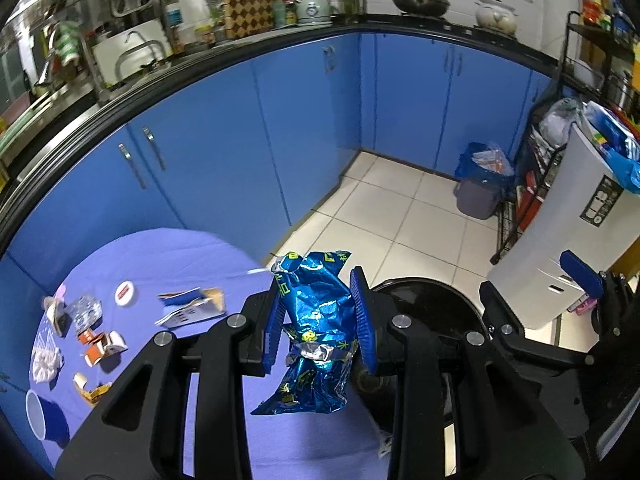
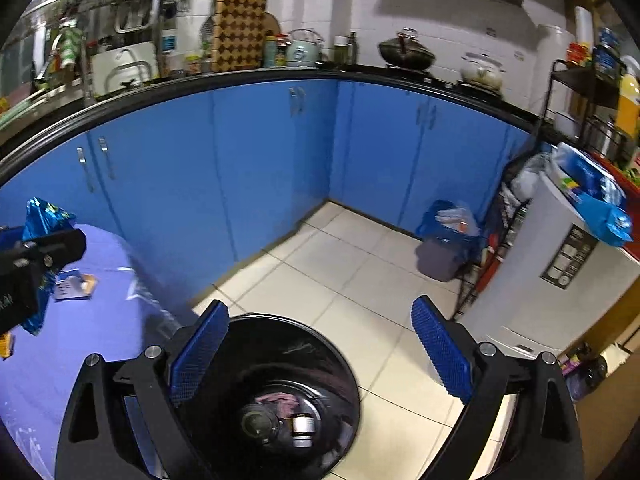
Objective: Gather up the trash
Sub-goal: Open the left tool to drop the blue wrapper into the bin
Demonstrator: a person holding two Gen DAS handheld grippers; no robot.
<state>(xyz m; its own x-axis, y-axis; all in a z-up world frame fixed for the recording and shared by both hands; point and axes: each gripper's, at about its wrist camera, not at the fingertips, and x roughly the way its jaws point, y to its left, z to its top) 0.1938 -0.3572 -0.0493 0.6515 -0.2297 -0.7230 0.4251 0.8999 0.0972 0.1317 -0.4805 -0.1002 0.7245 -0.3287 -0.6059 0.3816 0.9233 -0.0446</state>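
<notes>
Wrapper [image 1: 316,332] crumpled, shiny blue foil, pinched between left fingers [image 1: 275,320].

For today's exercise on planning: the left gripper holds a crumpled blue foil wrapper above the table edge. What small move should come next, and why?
Probably carry the left gripper rightward over the black bin before releasing. The blue foil wrapper is clamped between its fingers, and the bin's opening lies just right of it, below the open right gripper.

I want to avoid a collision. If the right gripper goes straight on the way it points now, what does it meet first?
Probably the black bin right below and ahead of the open right gripper; past its rim lies only the tiled floor. Depth is unclear in this fisheye view.
</notes>
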